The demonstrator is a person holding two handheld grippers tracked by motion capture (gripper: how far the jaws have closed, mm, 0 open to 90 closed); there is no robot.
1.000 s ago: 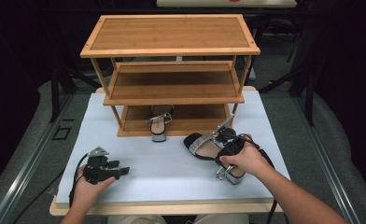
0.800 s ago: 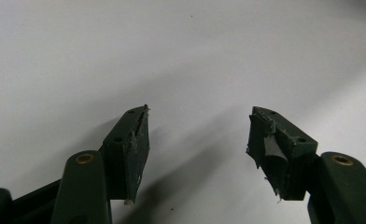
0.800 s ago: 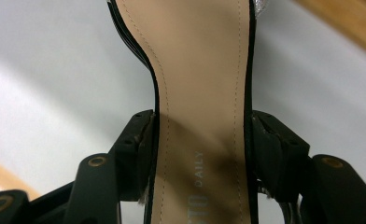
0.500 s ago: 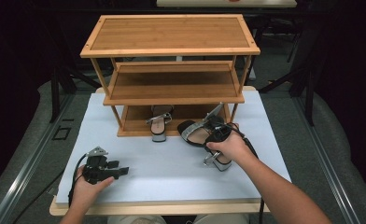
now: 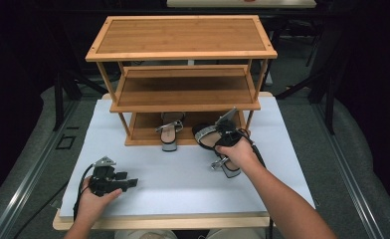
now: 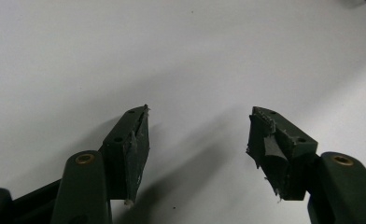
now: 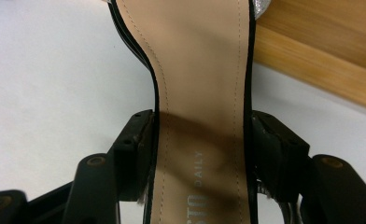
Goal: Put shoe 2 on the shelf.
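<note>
A black high-heeled sandal [image 5: 207, 136] with a silver strap hangs in my right gripper [image 5: 226, 135], its toe at the front edge of the wooden rack's [image 5: 183, 47] bottom shelf and its heel [image 5: 229, 168] toward the person. In the right gripper view the jaws press on both edges of the tan insole [image 7: 200, 84], so my right gripper [image 7: 200, 135] is shut on it. The matching sandal [image 5: 169, 133] stands on the bottom shelf, just left of the held one. At the front left my left gripper [image 5: 131, 183] rests on the white table [image 5: 183, 174]; my left gripper [image 6: 197, 135] is open with nothing between its jaws.
The three-level rack stands at the back of the table, with nothing on its top and middle shelves. A corner of its bottom board [image 7: 321, 56] lies ahead and right of the held sandal. Dark floor and metal rails surround the table.
The right hand has carried the sandal left and toward the rack, from the table's right side to the bottom shelf's front edge. The left hand has stayed put.
</note>
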